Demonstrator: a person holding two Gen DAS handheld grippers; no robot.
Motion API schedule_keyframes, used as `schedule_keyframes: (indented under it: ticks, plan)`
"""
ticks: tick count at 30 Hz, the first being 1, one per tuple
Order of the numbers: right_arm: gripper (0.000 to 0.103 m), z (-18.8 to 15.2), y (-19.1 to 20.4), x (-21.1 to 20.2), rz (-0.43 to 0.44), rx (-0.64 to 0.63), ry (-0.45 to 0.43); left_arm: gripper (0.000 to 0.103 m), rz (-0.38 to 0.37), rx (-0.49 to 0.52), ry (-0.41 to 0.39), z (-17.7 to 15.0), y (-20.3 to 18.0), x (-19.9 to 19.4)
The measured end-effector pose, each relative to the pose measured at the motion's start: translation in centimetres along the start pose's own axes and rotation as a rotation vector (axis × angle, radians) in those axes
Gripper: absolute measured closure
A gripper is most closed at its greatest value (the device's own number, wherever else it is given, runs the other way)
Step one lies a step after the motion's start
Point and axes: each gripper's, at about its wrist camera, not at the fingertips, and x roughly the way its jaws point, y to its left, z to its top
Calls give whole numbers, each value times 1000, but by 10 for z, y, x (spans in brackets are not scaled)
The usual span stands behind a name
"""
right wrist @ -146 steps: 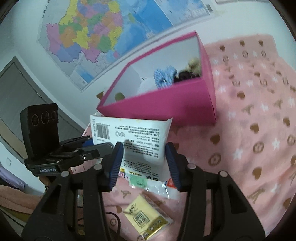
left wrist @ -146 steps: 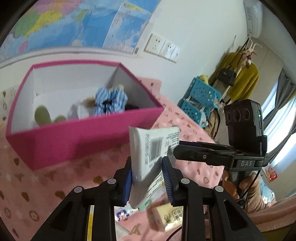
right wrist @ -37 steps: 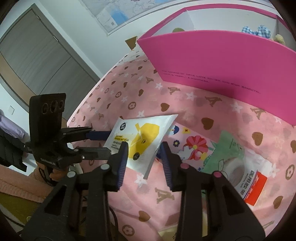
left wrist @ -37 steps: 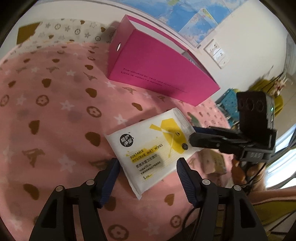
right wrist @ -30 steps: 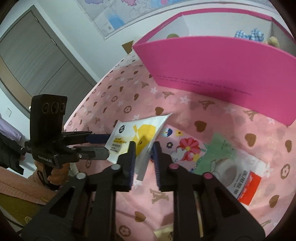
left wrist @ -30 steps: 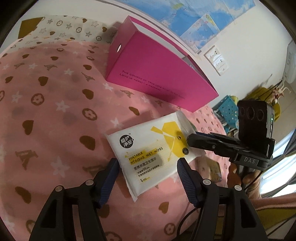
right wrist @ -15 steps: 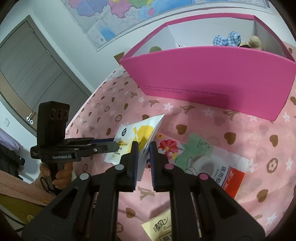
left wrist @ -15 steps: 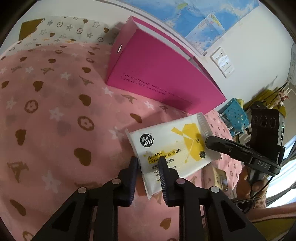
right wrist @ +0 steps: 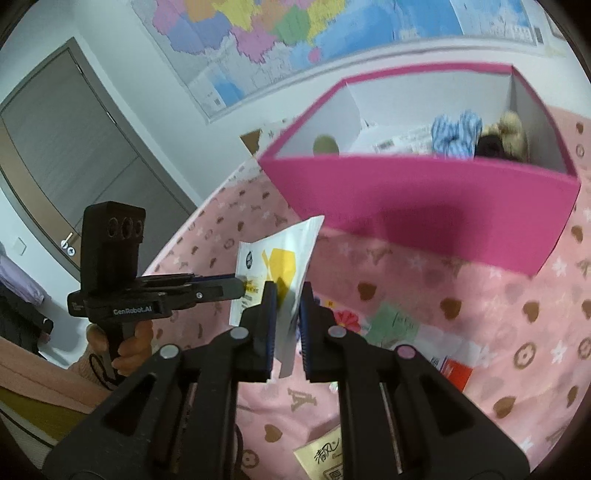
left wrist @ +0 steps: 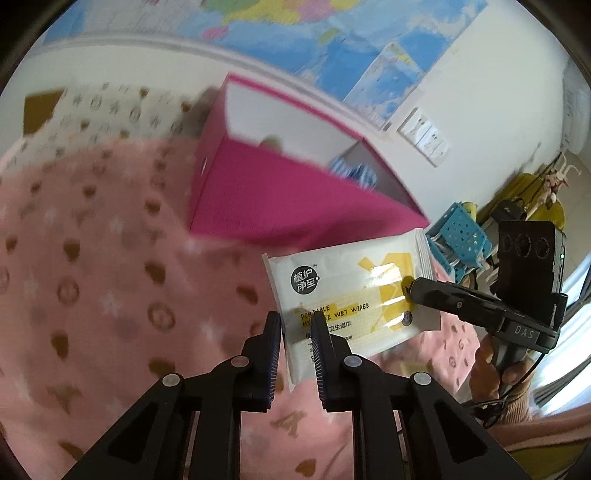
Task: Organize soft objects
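While both grippers [left wrist: 295, 325] [right wrist: 287, 295] clamp the wipes pack [left wrist: 347, 295], a pink blanket [left wrist: 92, 295] spreads beneath a wall map [right wrist: 295, 33]

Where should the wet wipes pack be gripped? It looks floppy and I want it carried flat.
By its two opposite short edges, one gripper from each side: the wet wipes pack is thin, so the left gripper and right gripper pinch an end each.

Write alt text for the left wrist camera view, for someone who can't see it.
A white and yellow wet wipes packet is held above a pink patterned blanket, pinched at one end by the left gripper and at the other by the right gripper. Behind it stands an open pink box below a wall map.
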Motion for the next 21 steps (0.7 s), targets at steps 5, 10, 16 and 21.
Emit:
schedule_keyframes:
  ticks: [5,10,16,21]
  plan:
    - [90,27,3,-17,-2,-42,-73,87,18,85,-57,35,-20,-9]
    - [90,61,0,-29,-5,-63,-142,87,56,172,-119,75,-37,-14]
    - [90,103,-17,-30,6,-46,-196,87,101,219,-162,118,-40,-7]
    - [90,128,-42,-16,18,13,-191,87,138,227,-138,143,-34,19]
